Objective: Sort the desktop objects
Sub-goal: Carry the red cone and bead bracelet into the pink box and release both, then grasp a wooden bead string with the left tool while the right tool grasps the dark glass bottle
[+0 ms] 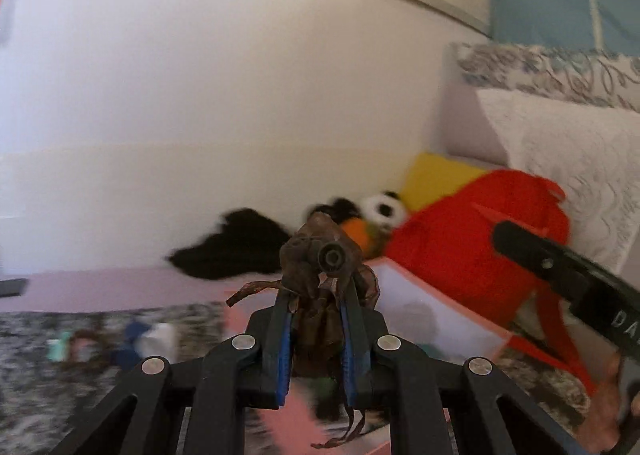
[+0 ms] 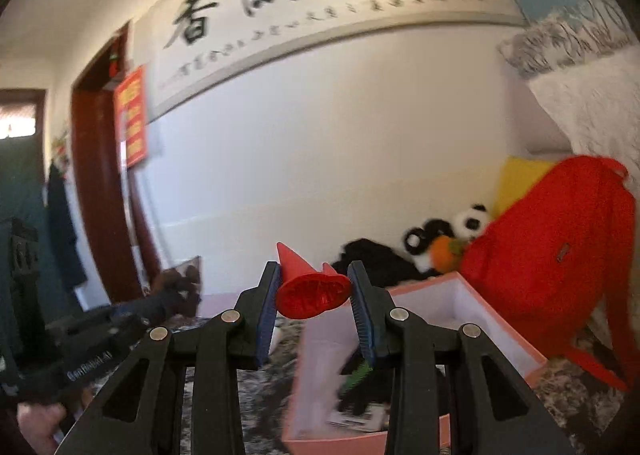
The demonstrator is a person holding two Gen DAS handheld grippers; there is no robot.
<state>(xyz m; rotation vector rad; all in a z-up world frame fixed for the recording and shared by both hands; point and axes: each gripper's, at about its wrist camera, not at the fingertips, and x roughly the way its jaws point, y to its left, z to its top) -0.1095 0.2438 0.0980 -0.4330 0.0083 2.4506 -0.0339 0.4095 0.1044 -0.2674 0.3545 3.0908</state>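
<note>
My left gripper [image 1: 320, 279] is shut on a brown crumpled toy figure [image 1: 320, 255] with a dark round end and trailing strings, held above a pink open box [image 1: 440, 311]. My right gripper [image 2: 314, 275] is shut on a red cone-shaped piece [image 2: 310, 289], held above the same pink box [image 2: 420, 335], whose white inside holds dark and green items [image 2: 356, 379]. The right gripper's black finger shows at the right of the left wrist view [image 1: 560, 267]. The left gripper, with the brown toy, shows at the left of the right wrist view [image 2: 172, 287].
A red backpack [image 2: 552, 247] leans behind the box, with a panda plush [image 2: 468, 221], an orange toy [image 2: 444, 257], a yellow cushion [image 2: 516, 183] and black cloth [image 2: 372, 259] by the white wall. Small coloured objects [image 1: 120, 343] lie on the patterned tabletop at left.
</note>
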